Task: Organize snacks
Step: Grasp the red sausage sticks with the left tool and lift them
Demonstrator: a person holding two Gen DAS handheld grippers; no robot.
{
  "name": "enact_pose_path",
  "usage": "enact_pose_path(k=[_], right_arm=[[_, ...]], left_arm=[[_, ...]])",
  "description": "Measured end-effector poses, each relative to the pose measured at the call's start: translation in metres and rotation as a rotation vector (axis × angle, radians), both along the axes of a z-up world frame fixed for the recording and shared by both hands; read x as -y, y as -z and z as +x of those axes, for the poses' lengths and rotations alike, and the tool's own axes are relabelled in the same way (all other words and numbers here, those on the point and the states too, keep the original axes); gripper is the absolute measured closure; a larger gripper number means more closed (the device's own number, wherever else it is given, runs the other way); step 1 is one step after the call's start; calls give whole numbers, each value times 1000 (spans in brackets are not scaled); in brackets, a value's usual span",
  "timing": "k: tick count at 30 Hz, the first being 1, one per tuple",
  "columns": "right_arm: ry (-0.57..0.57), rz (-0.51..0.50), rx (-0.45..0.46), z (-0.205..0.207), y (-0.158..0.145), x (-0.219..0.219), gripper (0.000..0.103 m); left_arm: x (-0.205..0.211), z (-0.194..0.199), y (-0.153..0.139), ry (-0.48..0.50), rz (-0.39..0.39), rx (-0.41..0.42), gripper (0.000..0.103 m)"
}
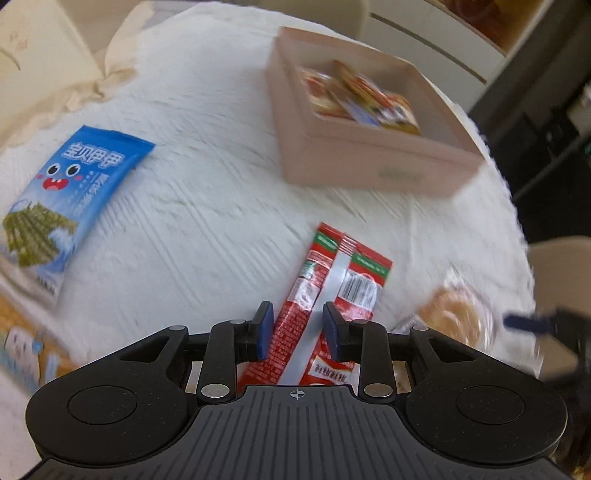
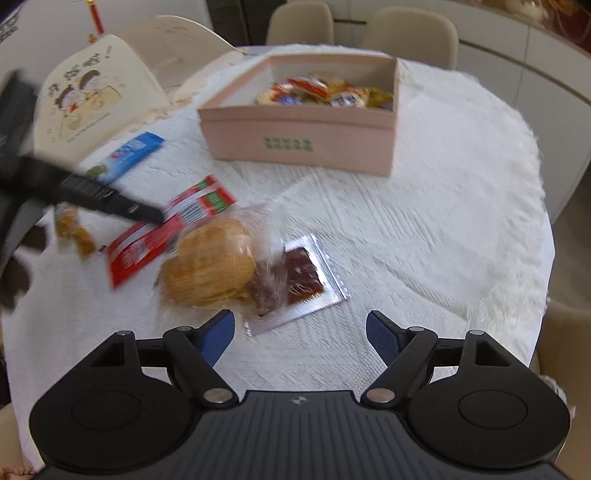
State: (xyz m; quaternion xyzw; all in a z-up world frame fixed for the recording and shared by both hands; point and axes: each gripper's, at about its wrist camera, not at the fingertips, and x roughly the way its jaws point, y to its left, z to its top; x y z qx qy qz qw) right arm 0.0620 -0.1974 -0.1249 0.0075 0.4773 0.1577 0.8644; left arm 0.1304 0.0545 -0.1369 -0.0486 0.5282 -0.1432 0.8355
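Note:
A red snack packet (image 1: 325, 291) lies flat on the white tablecloth. My left gripper (image 1: 298, 330) hovers over its near end, open, with blue pads on either side of the packet and not pressing it. In the right wrist view the same red packet (image 2: 147, 240) lies under one of the left gripper's dark fingers (image 2: 110, 199). My right gripper (image 2: 301, 332) stands wide open with nothing between its pads. Just ahead of it are a wrapped bread roll (image 2: 210, 266) and a silver packet of dark red meat (image 2: 306, 277). The pink box (image 2: 295, 144) holds several snacks.
A blue seaweed packet (image 1: 66, 199) lies to the left, an orange pack (image 1: 22, 332) nearer. A cream cartoon bag (image 2: 85, 99) stands at the table's far left, and a yellow-wrapped sweet (image 2: 74, 229) lies by the left edge. Beige chairs (image 2: 299, 22) ring the round table.

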Motion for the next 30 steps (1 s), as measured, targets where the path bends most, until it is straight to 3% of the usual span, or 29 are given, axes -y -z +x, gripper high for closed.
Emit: enact_pose_path(k=[2,4,6,9,13,14,22,30], right_arm=[[14,-6,-20,3,7,0,24],[19,-8,-12,2,7,-1,24],[16,-3,-8,0,6,-1,24],[20,1,-6,-2,4,1,24],[42,4,2,-7,1,10,24],[51,4,2,-8,0,12,24],[95,7,-13,-21,3,27,24],[74,-9,27,-13,-8,15,24]], left_arm=[[1,-8,-4,-22,13,5,66],[8,-17,-15,-27,27,66,67],[20,-23,-22,51,75,114,67],[42,-18,-14,180,170,74,66],[66,-26,-6,310,283,91,49],[69,-27,-5,326,297,97,49],[52,2,-5,182,255,80,50],[36,27,-6,9,95,57,51]])
